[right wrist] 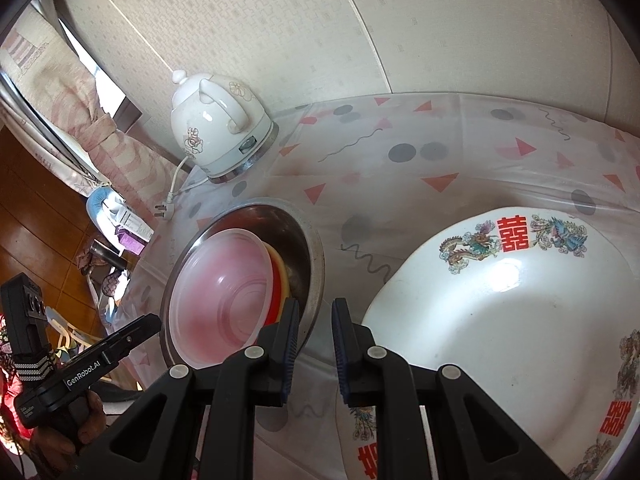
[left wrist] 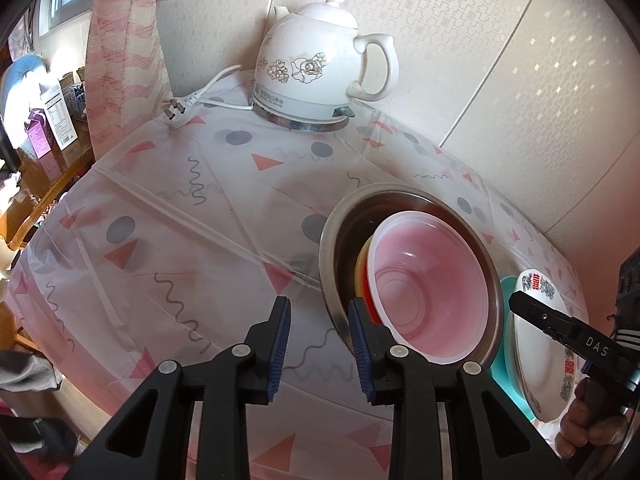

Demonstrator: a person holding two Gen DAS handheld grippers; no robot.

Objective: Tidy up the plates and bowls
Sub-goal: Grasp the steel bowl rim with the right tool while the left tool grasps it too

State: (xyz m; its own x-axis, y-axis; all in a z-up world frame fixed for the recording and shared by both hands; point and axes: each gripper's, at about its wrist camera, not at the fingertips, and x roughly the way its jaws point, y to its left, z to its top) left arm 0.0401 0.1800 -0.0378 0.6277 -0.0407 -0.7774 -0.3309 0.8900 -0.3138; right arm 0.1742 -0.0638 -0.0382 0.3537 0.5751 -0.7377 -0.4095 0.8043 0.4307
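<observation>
the left gripper [left wrist: 320,336] and right gripper [right wrist: 316,334] hover, jaws apart and empty. a translucent pink bowl [left wrist: 430,292] sits nested in the steel basin [left wrist: 332,240], beside the white dragon-print plate [right wrist: 520,312].

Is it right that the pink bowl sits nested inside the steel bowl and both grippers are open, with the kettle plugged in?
Not quite: the kettle is unplugged; the left wrist view shows its plug lying loose on the tablecloth. The rest holds.

The big bowl [left wrist: 404,204] is shiny metal. The pink bowl [left wrist: 430,284] is see-through plastic. The plate [right wrist: 520,312] and kettle [left wrist: 316,64] look glossy and smooth.
</observation>
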